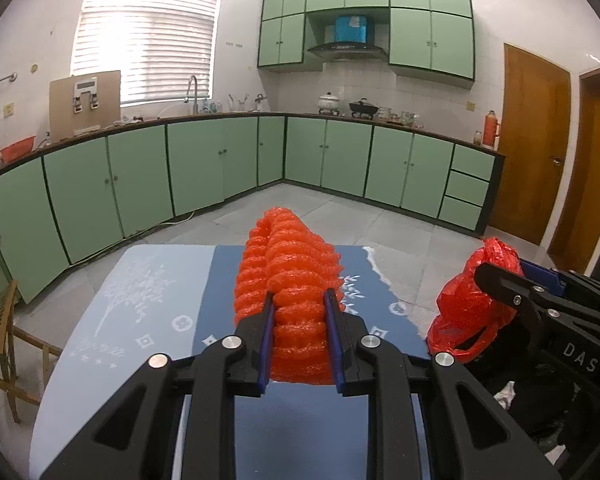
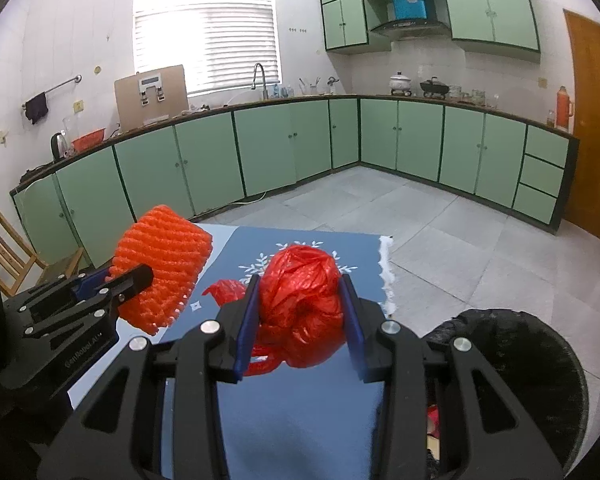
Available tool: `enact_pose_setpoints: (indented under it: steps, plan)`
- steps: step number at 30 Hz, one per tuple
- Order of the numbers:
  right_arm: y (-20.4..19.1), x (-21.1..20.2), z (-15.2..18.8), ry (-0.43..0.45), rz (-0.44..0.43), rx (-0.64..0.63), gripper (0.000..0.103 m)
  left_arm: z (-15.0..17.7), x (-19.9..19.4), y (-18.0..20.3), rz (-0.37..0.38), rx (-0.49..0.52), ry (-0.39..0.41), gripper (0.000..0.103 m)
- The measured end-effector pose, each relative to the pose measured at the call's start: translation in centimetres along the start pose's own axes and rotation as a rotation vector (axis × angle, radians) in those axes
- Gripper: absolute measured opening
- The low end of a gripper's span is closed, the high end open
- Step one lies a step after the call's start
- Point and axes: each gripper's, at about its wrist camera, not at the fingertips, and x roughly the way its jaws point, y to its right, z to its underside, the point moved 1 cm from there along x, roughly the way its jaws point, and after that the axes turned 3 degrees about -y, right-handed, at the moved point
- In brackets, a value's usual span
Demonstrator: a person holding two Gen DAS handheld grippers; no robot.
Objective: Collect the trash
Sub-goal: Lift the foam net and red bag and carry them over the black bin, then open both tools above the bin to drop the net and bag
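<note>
My left gripper (image 1: pixel 299 300) is shut on an orange foam fruit net (image 1: pixel 290 280), held above the blue tablecloth (image 1: pixel 160 300). It also shows in the right wrist view (image 2: pixel 162 270), at the left, with the left gripper (image 2: pixel 112 284) around it. My right gripper (image 2: pixel 299 288) is shut on a crumpled red plastic bag (image 2: pixel 300 304), held above the table's right part. The bag (image 1: pixel 472 308) and the right gripper (image 1: pixel 500 280) show at the right of the left wrist view. A bin lined with a black bag (image 2: pixel 520 360) stands low at the right, beside the table.
The table's right edge (image 2: pixel 386 272) drops to a grey tiled floor. A wooden chair (image 1: pixel 0 328) stands left of the table. Green cabinets (image 1: pixel 204 160) and a counter line the far walls. Wooden doors (image 1: pixel 532 140) are at the right.
</note>
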Motion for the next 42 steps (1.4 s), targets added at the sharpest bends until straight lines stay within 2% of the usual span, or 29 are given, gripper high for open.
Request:
enact_pose_setpoints:
  steps: [7,24,37,42]
  plan:
    - [3.2,-3.1,1.1,0.022,0.047,0.030,0.037,-0.1,-0.4,3.9,0.056,0.040,0.006,0.023]
    - [16.4,-8.0,5.8,0.011,0.253,0.147,0.037,1.3,2.2,16.5,0.254,0.154,-0.040,0.024]
    - [22.5,-7.0,10.2,-0.055,0.343,0.201,0.037,3.5,6.6,24.1,0.331,0.215,-0.108,0.024]
    - [24.6,-6.1,11.3,-0.070,0.352,0.226,0.037,3.9,8.0,25.6,0.341,0.224,-0.123,0.024]
